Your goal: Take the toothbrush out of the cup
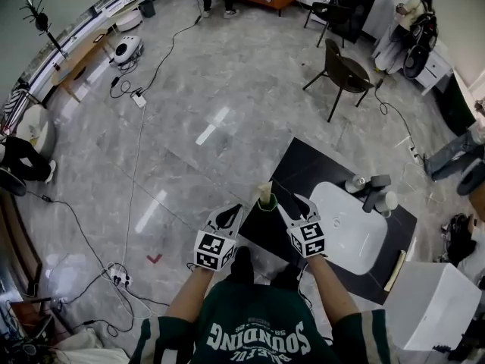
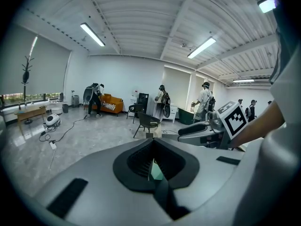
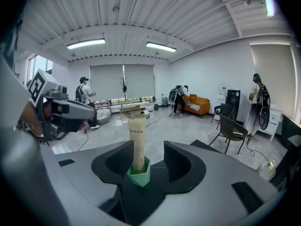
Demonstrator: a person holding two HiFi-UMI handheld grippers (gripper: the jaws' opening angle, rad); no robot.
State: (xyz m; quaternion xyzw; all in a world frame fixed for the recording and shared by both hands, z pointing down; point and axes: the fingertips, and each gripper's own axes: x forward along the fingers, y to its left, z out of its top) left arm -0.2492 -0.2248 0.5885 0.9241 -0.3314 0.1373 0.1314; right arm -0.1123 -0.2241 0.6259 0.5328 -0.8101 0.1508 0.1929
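Lining up the grasp: my right claw (image 3: 148,163) stands released around the toothbrush (image 3: 137,135), upright in its green cup (image 3: 139,177) at twelve o'clock. Next I should pinch the toothbrush (not the cup) and lift. My left claw (image 1: 232,217) is clenched at the cup's nine o'clock.

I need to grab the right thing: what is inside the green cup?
A tall beige printed packet stands upright in the green cup; its lower end and the cup's bottom are hidden.

A: Room round the cup (image 1: 265,202)?
B: Tight. L gripper (image 1: 231,214) just left of it, R gripper (image 1: 292,203) just right. Above it: free.
A: Further right?
B: The sink (image 1: 345,237), w/ faucet (image 1: 374,191) at its back rim. Far part of counter (image 1: 303,165) bare. Left of it, open floor (image 1: 227,89).
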